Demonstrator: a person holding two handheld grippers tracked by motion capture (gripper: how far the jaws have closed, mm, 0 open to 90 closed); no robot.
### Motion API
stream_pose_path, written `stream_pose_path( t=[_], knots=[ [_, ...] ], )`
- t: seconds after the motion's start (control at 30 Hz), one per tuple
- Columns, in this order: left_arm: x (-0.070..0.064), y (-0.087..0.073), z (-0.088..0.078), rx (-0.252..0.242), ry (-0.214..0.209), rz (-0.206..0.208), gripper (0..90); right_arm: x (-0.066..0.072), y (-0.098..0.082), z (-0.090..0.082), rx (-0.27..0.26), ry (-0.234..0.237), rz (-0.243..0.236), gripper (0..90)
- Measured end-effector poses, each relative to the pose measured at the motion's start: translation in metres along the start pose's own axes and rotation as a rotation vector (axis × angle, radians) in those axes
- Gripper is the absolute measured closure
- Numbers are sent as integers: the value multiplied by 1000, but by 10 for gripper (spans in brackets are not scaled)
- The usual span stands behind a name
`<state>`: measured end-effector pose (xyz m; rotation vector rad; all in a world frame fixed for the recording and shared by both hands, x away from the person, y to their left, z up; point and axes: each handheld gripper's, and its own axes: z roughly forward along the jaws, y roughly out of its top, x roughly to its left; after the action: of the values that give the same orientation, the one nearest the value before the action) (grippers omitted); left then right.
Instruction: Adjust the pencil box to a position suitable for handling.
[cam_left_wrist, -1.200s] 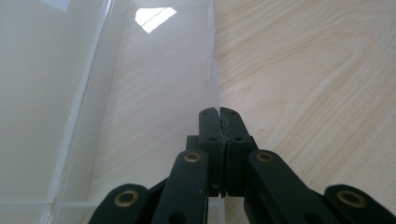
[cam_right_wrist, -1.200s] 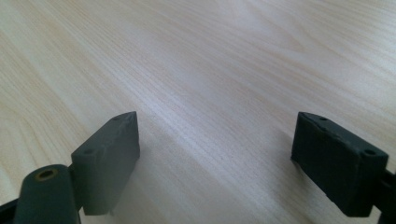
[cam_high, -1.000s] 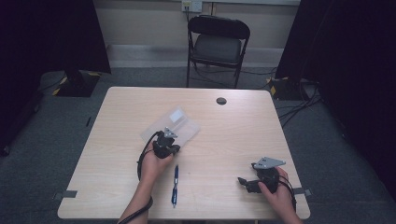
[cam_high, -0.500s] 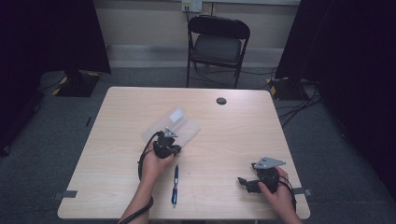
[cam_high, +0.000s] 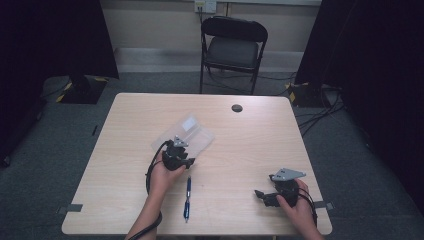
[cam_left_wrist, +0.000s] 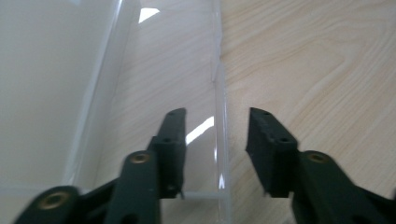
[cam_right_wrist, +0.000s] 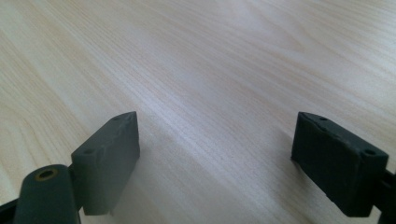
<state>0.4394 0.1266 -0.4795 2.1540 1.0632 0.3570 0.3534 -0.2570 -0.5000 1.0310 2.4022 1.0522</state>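
Observation:
A clear plastic case (cam_high: 187, 132) lies open on the wooden table (cam_high: 250, 145), left of the middle. My left gripper (cam_high: 181, 149) is at the case's near edge. In the left gripper view its jaws (cam_left_wrist: 215, 122) straddle the case's thin side wall (cam_left_wrist: 219, 154) with a gap on each side. They have just been opening and the pads do not press on the wall. A blue pen (cam_high: 187, 198) lies on the table just in front of that hand. My right gripper (cam_high: 261, 195) rests near the front right corner, open (cam_right_wrist: 217, 135) over bare wood.
A small black round cap (cam_high: 237, 108) sits in the table top near the far edge. A black folding chair (cam_high: 232, 50) stands behind the table. Cables (cam_high: 320, 107) run over the floor at the right.

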Motion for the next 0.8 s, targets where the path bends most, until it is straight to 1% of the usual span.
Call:
stream_pose_path(
  t=[0.03, 0.07, 0.1, 0.13, 0.17, 0.2, 0.23, 0.3, 0.33, 0.37, 0.43, 0.47, 0.5, 0.53, 0.57, 0.6, 0.7, 0.73, 0.8],
  knots=[
    [0, 1, -5, -2, 15, 1, 511, 0, 0, 0, 0, 0, 0, 144],
    [0, 1, -5, -2, 15, 1, 478, 0, 0, 0, 1, 1, 1, 144],
    [-2, 1, -12, -10, 12, 14, 457, 0, 0, 0, 0, 0, 0, 143],
    [-5, 0, -15, -30, 24, -9, 422, 0, 0, 0, 0, 0, 0, 143],
    [-5, -1, -19, -20, 25, 7, 381, 0, 0, 0, 1, 1, 1, 144],
    [-5, -1, -19, -20, 25, 7, 347, 0, 0, 0, 1, 1, 1, 144],
    [-7, -3, -23, -28, 25, 1, 325, 0, 0, 0, 1, 1, 1, 144],
    [-11, -7, -31, -32, 17, 16, 328, 0, 0, 0, 0, 0, 0, 144],
    [-18, -13, -38, -34, 17, 18, 326, 0, 0, 0, 1, 1, 1, 143],
    [-18, -13, -38, -34, 17, 18, 317, 0, 0, 0, 1, 1, 1, 143],
    [-24, -20, -45, -33, 9, 15, 304, 0, 0, 0, 0, 0, 0, 143],
    [-30, -27, -49, -35, 10, 23, 302, 0, 0, 0, 1, 1, 1, 143],
    [-30, -27, -49, -35, 10, 23, 299, 0, 0, 0, 1, 1, 1, 143],
    [-33, -30, -51, -39, 4, 23, 297, 0, 0, 0, 1, 1, 1, 144],
    [-36, -33, -54, -35, 9, 31, 297, 0, 0, 0, 1, 1, 1, 144],
    [-40, -37, -56, -36, -2, 24, 294, 0, 0, 0, 1, 0, 0, 143],
    [-48, -43, -59, -37, -1, 30, 293, 0, 0, 0, 0, 1, 1, 143],
    [-51, -45, -59, -29, -5, 31, 296, 0, 0, 0, 0, 1, 1, 143],
    [-57, -50, -59, -17, -20, 16, 305, 0, 0, 0, 1, 0, 0, 143]
  ],
)
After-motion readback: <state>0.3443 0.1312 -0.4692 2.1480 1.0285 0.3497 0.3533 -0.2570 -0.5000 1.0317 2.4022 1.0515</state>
